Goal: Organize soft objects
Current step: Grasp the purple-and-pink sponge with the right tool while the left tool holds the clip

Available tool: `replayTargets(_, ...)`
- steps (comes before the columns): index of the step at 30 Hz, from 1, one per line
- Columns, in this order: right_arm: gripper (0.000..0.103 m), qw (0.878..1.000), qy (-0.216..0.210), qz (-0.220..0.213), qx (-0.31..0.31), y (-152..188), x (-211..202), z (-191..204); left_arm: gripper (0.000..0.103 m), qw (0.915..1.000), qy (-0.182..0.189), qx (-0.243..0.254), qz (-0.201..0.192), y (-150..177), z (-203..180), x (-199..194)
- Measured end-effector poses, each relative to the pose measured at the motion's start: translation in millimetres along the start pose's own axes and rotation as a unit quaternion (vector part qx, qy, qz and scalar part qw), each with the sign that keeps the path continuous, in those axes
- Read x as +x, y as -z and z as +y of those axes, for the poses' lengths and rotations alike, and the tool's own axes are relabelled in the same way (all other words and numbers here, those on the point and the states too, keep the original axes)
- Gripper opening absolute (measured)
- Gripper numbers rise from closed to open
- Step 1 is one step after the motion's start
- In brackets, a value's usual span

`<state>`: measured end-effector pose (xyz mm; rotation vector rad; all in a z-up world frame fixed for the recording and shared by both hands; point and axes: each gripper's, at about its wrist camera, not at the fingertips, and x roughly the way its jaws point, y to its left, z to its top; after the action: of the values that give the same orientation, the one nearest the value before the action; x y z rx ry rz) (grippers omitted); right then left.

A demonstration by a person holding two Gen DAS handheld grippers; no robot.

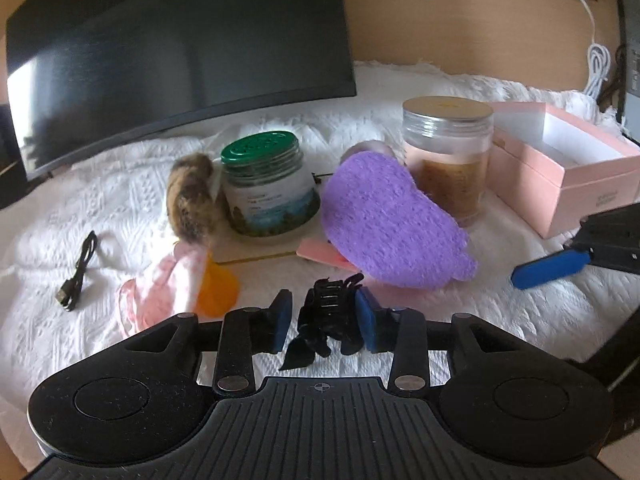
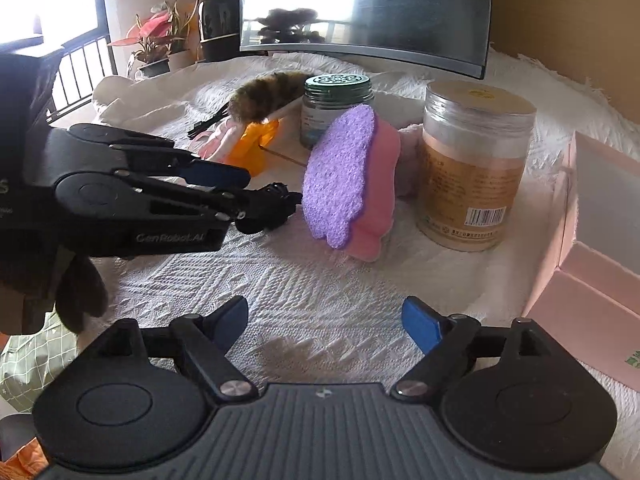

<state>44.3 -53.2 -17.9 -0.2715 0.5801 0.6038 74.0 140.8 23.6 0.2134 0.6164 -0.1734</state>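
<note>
Right now the black hair clip (image 1: pixel 328 320) sits between your left gripper (image 1: pixel 325 325)'s fingers, which stand apart beside it; "CenRobot.AI" marks its side. Your right gripper (image 2: pixel 326 326) gapes wide, empty. Beyond leans the purple sponge (image 1: pixel 390 220), blocking the jar (image 1: pixel 452 160).

You are seeing the pink box (image 2: pixel 600 280) running off the right edge of your right wrist view, its far end cut away. The purple sponge (image 1: pixel 384 216) is hiding the lower side of the clear jar (image 1: pixel 448 152). The green-lidded jar (image 1: pixel 268 184) is covering part of the furry brown item (image 1: pixel 192 196). Label print on both jars is staying too small to read.
</note>
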Motion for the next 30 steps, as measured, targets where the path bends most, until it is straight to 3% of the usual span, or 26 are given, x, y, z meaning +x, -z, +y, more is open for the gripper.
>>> replayTargets(7,0.086,1.000,-0.004,-0.002,0.003,1,0,-2,0.041,0.9992,0.021,-0.033,0.003,1,11,6)
replayTargets(11,0.087,1.000,-0.004,-0.003,0.004,1,0,-2,0.041,0.9959,0.062,-0.051,0.042,4,13,16)
replayTargets(19,0.087,1.000,0.002,-0.023,0.013,-3,-5,-5,0.039,0.9960,0.050,-0.065,0.035,7,12,11)
replayTargets(28,0.087,0.999,0.028,-0.023,0.030,-57,20,-6,0.037,0.9907,0.049,-0.127,0.001,12,33,-7)
replayTargets(30,0.074,0.999,0.030,-0.013,0.037,-65,32,-5,0.037,0.9888,0.043,-0.142,-0.007,10,40,-11)
